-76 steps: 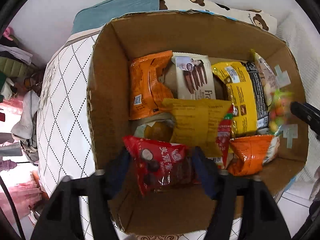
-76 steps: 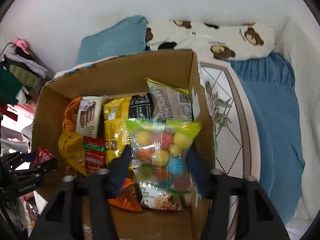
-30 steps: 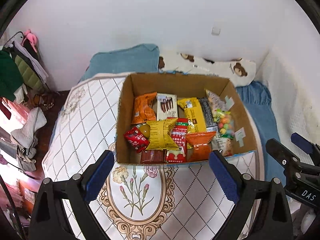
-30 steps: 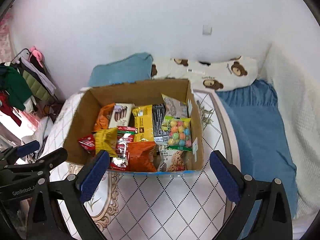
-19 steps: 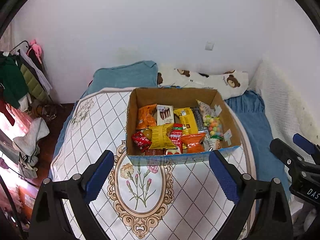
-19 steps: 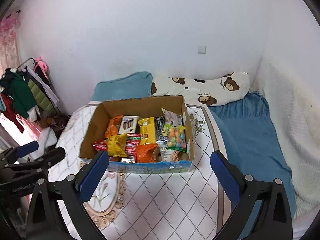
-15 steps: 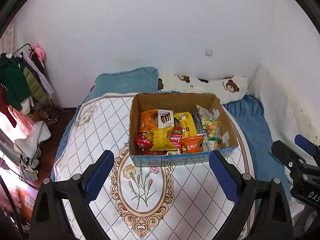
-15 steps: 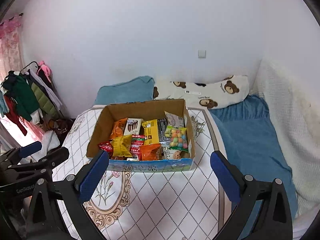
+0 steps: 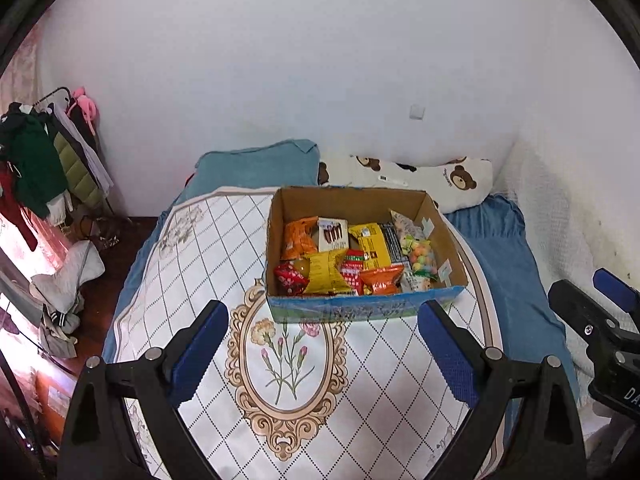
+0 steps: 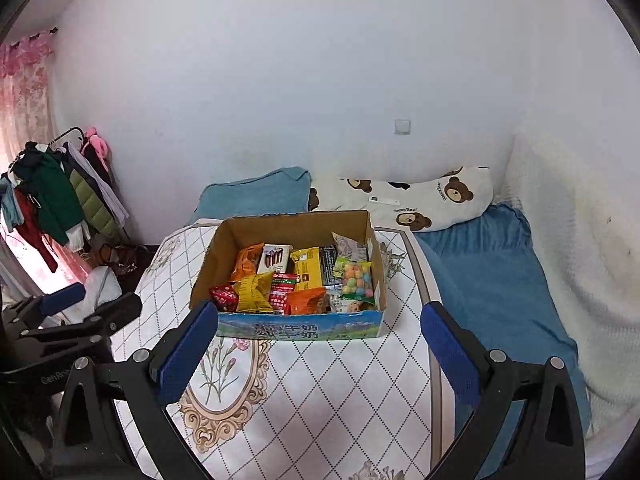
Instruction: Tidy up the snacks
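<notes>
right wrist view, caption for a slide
Open right tool above quilt, facing snack-filled cardboard box.

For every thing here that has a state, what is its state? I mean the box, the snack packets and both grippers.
Cardboard box: open at the top, standing on the patterned cover.
Snack packets: all inside the box, packed close together.
Left gripper: open, holding nothing.
Right gripper: open, holding nothing.

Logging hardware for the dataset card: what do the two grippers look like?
Both match: black angular plastic frames with silver bolt heads, each finger tipped with a blue textured pad. Left gripper, right gripper. White lettering shows on each body, only partly readable: "GenRob..." on the left, "DA..." on the right. No cables, hands or sleeves visible.
</notes>
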A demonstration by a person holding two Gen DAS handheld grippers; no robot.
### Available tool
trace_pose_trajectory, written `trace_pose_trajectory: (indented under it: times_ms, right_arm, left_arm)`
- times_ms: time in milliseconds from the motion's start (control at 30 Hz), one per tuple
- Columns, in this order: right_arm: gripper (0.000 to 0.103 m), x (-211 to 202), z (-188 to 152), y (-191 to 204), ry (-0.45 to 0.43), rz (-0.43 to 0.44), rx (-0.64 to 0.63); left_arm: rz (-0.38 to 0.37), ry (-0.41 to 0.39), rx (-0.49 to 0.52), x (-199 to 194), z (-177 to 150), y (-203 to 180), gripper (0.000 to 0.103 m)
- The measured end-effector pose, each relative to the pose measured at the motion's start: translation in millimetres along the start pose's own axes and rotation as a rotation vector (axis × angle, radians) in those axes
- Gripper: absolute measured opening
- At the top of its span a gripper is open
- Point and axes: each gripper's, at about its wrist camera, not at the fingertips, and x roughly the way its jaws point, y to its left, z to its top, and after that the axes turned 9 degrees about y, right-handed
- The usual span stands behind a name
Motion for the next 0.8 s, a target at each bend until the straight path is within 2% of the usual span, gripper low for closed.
trace_pose_trajectory:
  times_ms: [200, 333, 800]
  right_arm:
    - [0.103, 11.2, -3.7, 0.4, 0.019, 0.010, 0.008]
    - [0.103, 26.6, -3.0, -2.9, 0.027, 0.003, 0.023]
    - [0.103, 107.6, 14.8, -21.5, 0.064, -0.041, 0.065]
  left_arm:
    - [-0.004, 0.021, 0.016, 11.3, -1.3, -6.2, 0.097]
    - [-0.008, 0.027, 0.023, 24.3, 1.9, -10.5, 0.103]
    - [0.058, 0.065, 0.010, 85.1, 30.4, -15.1, 0.103]
